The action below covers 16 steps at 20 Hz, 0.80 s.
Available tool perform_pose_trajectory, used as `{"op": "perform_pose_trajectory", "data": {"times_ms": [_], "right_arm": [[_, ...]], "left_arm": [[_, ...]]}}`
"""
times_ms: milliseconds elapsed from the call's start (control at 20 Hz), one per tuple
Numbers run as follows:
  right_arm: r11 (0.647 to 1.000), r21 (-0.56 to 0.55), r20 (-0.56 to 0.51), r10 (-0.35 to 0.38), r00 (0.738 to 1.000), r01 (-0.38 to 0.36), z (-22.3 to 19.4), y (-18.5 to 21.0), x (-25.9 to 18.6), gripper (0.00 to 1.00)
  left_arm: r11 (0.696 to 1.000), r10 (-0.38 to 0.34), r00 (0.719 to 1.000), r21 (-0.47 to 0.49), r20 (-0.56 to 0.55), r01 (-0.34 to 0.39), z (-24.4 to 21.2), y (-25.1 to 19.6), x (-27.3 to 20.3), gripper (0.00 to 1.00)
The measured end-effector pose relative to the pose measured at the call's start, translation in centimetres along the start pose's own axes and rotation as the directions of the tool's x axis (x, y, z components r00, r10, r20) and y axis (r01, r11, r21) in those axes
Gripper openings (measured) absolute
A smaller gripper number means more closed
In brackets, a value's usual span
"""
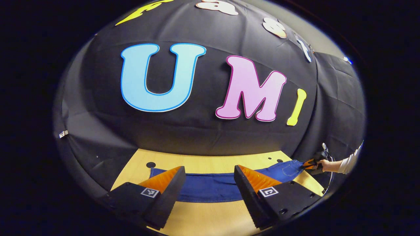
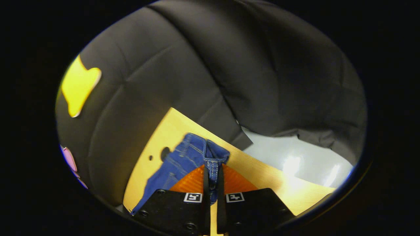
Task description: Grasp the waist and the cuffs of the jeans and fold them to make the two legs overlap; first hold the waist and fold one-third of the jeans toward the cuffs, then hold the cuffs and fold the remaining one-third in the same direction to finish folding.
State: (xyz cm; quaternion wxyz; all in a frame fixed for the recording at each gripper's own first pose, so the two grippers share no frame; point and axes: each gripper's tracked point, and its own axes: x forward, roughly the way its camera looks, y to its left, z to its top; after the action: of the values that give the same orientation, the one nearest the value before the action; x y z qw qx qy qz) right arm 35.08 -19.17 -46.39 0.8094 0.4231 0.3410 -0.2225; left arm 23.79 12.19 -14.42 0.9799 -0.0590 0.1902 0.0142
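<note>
Table [image 1: 200,164] is light wood with a few dark holes, backed by the black cloth wall [image 1: 197,131]; in the right gripper view the table's [image 2: 262,177] far edge meets a pale glossy floor [image 2: 295,160]. Jeans [image 1: 210,186] lie flat across the table, blue denim, running left to right in the left gripper view, far side near the wall, with a pocket seam visible at the right end. In the right gripper view the jeans [image 2: 183,160] waist end is bunched and lifted a bit at the far tip. Left gripper [image 1: 209,180]: 2 fingers spread wide, nothing between them, held over the near edge of the jeans around mid-length; can't tell if the tips touch the cloth. Right gripper [image 2: 212,178]: fingers nearly together, clamped on a fold of denim with stitched seam at the waist end, both fingers pressing on it. Same right gripper [image 1: 310,164] shows at the far right in the left gripper view, at the jeans' right end, held by a hand [image 1: 325,165] with a white sleeve [image 1: 349,162].
</note>
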Motion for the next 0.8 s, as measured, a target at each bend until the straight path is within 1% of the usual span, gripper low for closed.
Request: {"op": "perform_pose_trajectory", "data": {"times_ms": [100,150,200,250,300,400,450,500,600,650,700,750,800], "right_arm": [[0.989,-0.085,0.070,0.124,0.990,-0.118,1.7,6.5,-4.0,0.11],[0.975,-0.144,0.098,0.187,0.977,-0.172,1.7,9.9,-6.7,0.11],[0.949,-0.227,0.117,0.249,0.961,-0.218,1.1,13.6,-9.3,0.11],[0.912,-0.326,0.117,0.298,0.947,-0.247,-0.3,17.3,-11.4,0.11],[0.865,-0.417,0.101,0.348,0.932,-0.277,-3.2,20.0,-13.8,0.11],[0.757,-0.557,0.018,0.421,0.907,-0.341,-10.1,24.0,-15.6,0.11],[0.703,-0.607,-0.042,0.436,0.899,-0.370,-13.5,25.5,-16.2,0.11],[0.655,-0.639,-0.112,0.439,0.891,-0.403,-18.2,26.4,-16.2,0.11],[0.566,-0.663,-0.263,0.436,0.860,-0.490,-26.4,27.0,-15.9,0.11],[0.523,-0.669,-0.335,0.422,0.842,-0.528,-29.9,26.4,-15.6,0.11],[0.500,-0.678,-0.390,0.377,0.840,-0.539,-33.6,25.6,-14.4,0.11],[0.482,-0.692,-0.434,0.318,0.843,-0.537,-35.8,23.5,-12.8,0.11],[0.474,-0.700,-0.461,0.271,0.845,-0.534,-37.1,21.7,-11.8,0.11]], "left_arm": [[1.000,0.008,1.000,-0.010,0.000,-0.008,-0.3,1.4,-1.7,0.95],[1.000,0.015,1.000,-0.016,-0.004,-0.015,-0.6,2.3,-2.7,0.95],[0.999,0.025,1.000,-0.024,-0.005,-0.025,-0.7,3.3,-3.7,0.95],[0.999,0.036,0.999,-0.034,-0.005,-0.036,-1.0,4.3,-4.7,0.95],[0.998,0.046,0.999,-0.045,-0.006,-0.047,-1.2,5.2,-5.9,0.95],[0.995,0.069,0.998,-0.064,-0.012,-0.070,-1.9,7.1,-8.2,0.95],[0.994,0.085,0.996,-0.066,-0.016,-0.086,-2.5,8.1,-9.2,0.95],[0.993,0.102,0.994,-0.065,-0.025,-0.103,-3.1,9.1,-10.3,0.95],[0.987,0.141,0.988,-0.071,-0.063,-0.145,-5.1,10.9,-12.0,0.95],[0.982,0.160,0.983,-0.087,-0.089,-0.168,-6.3,11.8,-12.7,0.95],[0.977,0.173,0.978,-0.106,-0.117,-0.186,-7.3,12.2,-13.2,0.95],[0.971,0.185,0.972,-0.125,-0.144,-0.203,-8.3,12.6,-13.5,0.95],[0.966,0.189,0.969,-0.146,-0.161,-0.213,-9.0,12.8,-13.4,0.95]]}}
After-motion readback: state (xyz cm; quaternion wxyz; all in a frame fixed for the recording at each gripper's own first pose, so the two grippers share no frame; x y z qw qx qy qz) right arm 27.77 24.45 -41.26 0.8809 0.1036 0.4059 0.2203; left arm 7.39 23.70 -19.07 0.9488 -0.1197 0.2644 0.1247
